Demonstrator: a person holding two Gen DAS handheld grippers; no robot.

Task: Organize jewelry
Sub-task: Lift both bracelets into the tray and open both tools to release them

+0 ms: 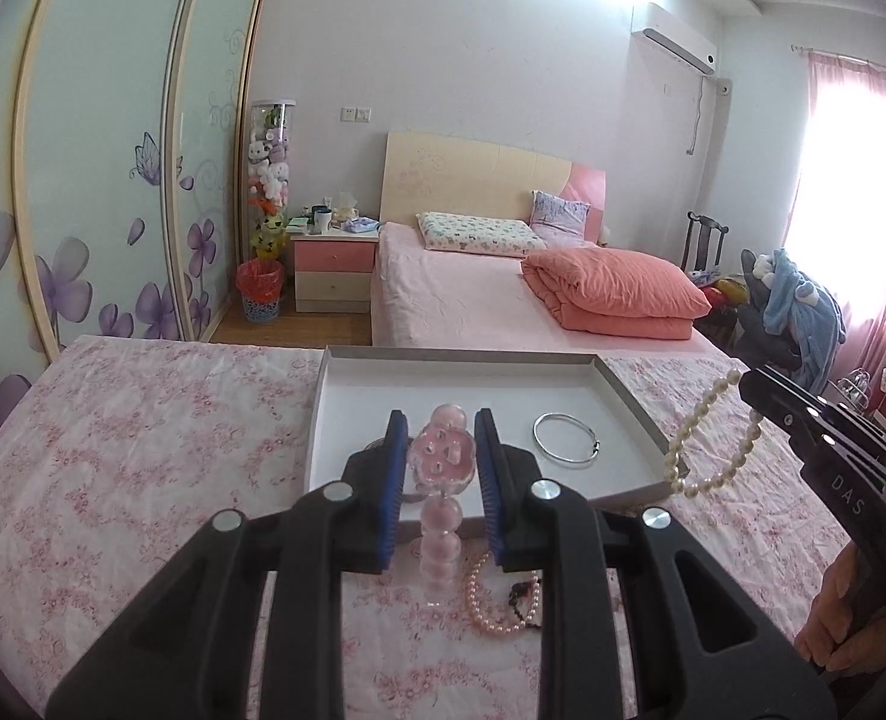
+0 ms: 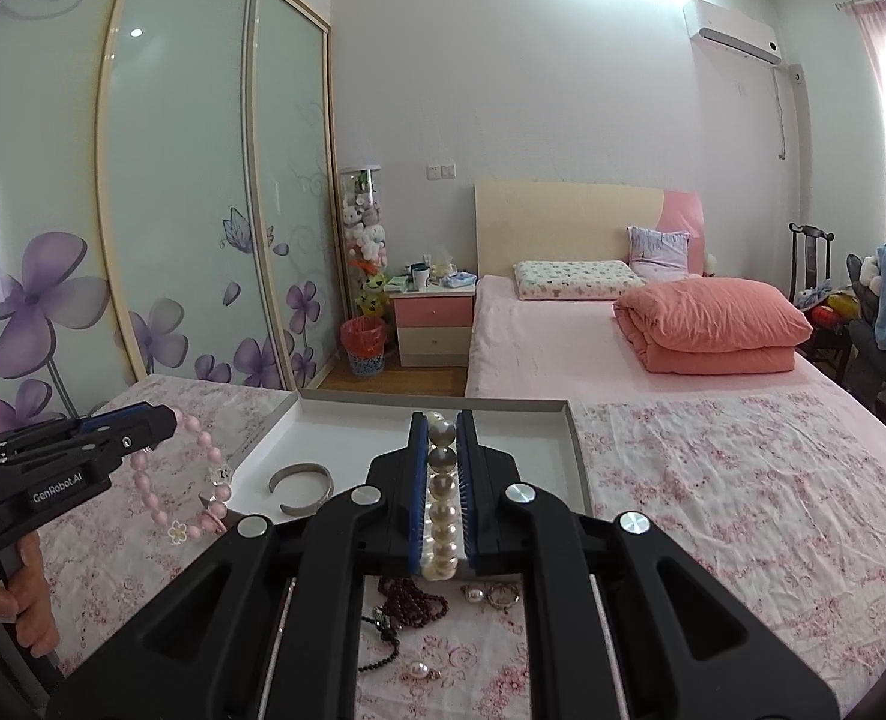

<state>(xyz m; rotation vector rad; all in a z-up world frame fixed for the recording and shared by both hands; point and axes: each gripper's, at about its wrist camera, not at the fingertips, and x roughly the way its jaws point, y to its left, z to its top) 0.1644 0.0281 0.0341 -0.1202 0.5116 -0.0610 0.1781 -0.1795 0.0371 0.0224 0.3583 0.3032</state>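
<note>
My left gripper (image 1: 441, 420) is shut on a pink bead bracelet (image 1: 441, 462) and holds it over the near edge of the white tray (image 1: 347, 384); it also shows in the right wrist view (image 2: 173, 417) with the bracelet (image 2: 161, 510) hanging from it. My right gripper (image 2: 441, 417) is shut on a white pearl bracelet (image 2: 441, 498) above the tray (image 2: 563, 438); in the left wrist view the pearls (image 1: 713, 450) hang from it (image 1: 749, 381) at the tray's right edge. A silver bangle (image 1: 565, 438) lies in the tray.
On the floral cloth (image 1: 143, 450) near me lie a pink pearl bracelet (image 1: 491, 600), a dark red bead string (image 2: 413, 600), loose pearl earrings (image 2: 419, 670) and a small ring (image 2: 501, 596). A bed (image 1: 473, 300) stands beyond the table.
</note>
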